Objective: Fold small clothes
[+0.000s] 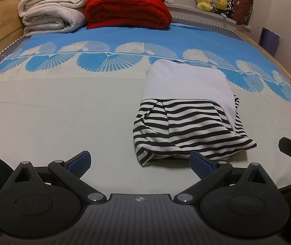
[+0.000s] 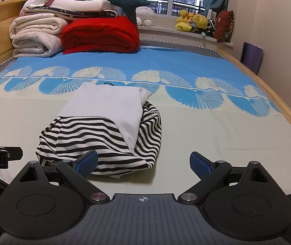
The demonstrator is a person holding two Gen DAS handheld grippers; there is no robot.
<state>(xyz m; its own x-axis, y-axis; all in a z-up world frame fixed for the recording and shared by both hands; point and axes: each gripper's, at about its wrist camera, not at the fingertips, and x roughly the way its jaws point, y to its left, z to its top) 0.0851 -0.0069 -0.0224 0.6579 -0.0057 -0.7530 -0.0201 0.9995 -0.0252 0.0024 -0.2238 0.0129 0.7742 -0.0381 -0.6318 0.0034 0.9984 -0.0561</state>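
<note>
Both tools stand wide open and grip nothing: the left tool (image 1: 140, 164) just short of the garment's near hem, the right tool (image 2: 143, 164) beside its near right corner. The garment (image 1: 186, 110) lies on the bed (image 1: 63, 112), already a compact bundle, so the folding looks mostly done; perhaps one tidy remains. Its near half is black-and-white stripes, slightly rumpled, with a striped bulge spilling right; its far half is plain white, lying flat.

both wrist cams low, prob near garment (image 1: 188, 110).
</note>
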